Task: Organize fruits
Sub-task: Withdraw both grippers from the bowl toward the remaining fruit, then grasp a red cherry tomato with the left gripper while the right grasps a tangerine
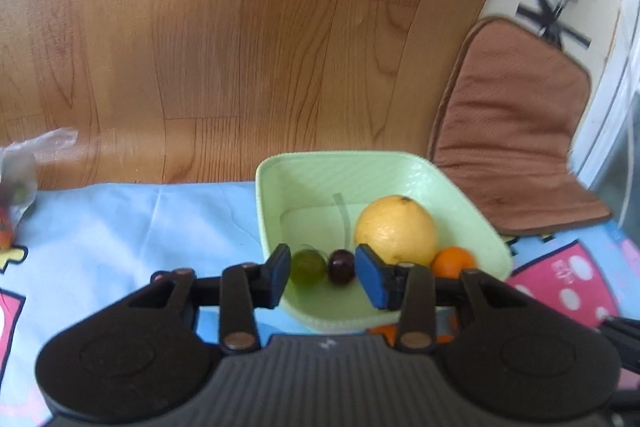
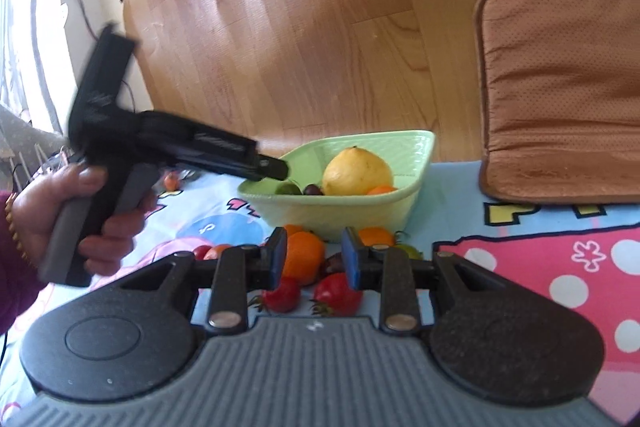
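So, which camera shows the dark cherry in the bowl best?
The left wrist view: the cherry lies close and whole beside the green fruit in the bowl. In the right wrist view the cherry is far, small and partly behind the rim.

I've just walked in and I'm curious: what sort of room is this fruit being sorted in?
Most likely a home, perhaps a dining corner: a cartoon-print tablecloth covers the table, a chair with a brown cushion stands beside it, and the floor is wood-look flooring.
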{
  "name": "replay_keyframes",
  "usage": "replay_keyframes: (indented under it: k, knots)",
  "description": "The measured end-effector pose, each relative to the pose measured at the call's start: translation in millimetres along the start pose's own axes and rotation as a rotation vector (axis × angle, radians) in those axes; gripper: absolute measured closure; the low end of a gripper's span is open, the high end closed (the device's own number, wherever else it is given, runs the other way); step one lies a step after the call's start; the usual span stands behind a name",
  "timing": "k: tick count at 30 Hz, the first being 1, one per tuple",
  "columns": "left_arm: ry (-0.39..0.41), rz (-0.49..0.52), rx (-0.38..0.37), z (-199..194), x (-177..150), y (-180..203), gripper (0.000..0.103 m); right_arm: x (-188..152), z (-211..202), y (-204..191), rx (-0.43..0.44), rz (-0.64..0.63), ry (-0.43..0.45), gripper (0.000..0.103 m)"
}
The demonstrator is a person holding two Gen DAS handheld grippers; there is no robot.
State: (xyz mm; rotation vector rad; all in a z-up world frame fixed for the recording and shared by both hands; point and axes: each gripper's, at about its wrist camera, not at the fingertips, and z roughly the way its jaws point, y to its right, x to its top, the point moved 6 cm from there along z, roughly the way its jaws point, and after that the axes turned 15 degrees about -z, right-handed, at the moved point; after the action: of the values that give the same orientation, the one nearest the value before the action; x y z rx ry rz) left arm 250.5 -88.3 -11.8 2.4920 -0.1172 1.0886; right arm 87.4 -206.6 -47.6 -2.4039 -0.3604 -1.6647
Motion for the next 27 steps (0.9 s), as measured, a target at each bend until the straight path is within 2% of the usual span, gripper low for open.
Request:
replay_keyframes:
  k: [4, 8, 11, 14, 18, 19, 21, 22, 24, 25, 26, 27]
  knots:
    - [0.05, 0.006, 0.0, -31.0, -8.4, -9.9, 0.062, -0.8, 0.9, 2.2, 0.015, 0.026, -0.007, 0.07]
    - [0.044, -0.014, 0.006, -44.2, -18.4, -24.8, 0.062, -1.4, -0.4, -5.3, 0.018, -0.006, -0.004, 0.07]
    - [0.019, -0.051, -0.039, -53.7, -33.5, -35.0, 0.062, -0.3, -1.0, -18.4, 0.048, -0.064, -0.001, 0.07]
    - [-0.041, -0.119, -0.097, -55.1, -52.3, -46.4, 0.061, 2.0, 2.4, -39.3, 0.104, -0.15, -0.022, 0.07]
    - [-0.105, -0.248, -0.166, -45.3, -63.6, -56.6, 0.059, 2.5, 19.0, -75.1, 0.136, -0.399, -0.068, 0.069]
    - [-0.103, -0.261, -0.165, -42.3, -63.9, -58.0, 0.058, 1.8, 25.6, -81.4, 0.134, -0.451, -0.073, 0.067]
    - [-0.101, -0.269, -0.158, -36.4, -64.7, -59.5, 0.058, -0.5, 41.3, -87.0, 0.123, -0.507, -0.094, 0.052]
    - [-0.1, -0.285, -0.164, -34.7, -64.9, -60.3, 0.058, -1.5, 48.9, -89.3, 0.132, -0.519, -0.116, 0.051]
    - [-0.094, -0.315, -0.17, -33.1, -65.7, -63.7, 0.059, -1.0, 59.0, -93.4, 0.154, -0.538, -0.137, 0.052]
    - [-0.086, -0.33, -0.172, -33.5, -66.9, -66.1, 0.06, -0.6, 62.2, -94.4, 0.142, -0.561, -0.14, 0.055]
    - [-0.077, -0.342, -0.172, -34.1, -67.5, -66.9, 0.066, 0.0, 63.7, -94.4, 0.12, -0.581, -0.139, 0.062]
    - [-0.071, -0.346, -0.153, -35.0, -69.1, -68.8, 0.075, 0.5, 63.4, -93.8, 0.113, -0.585, -0.141, 0.062]
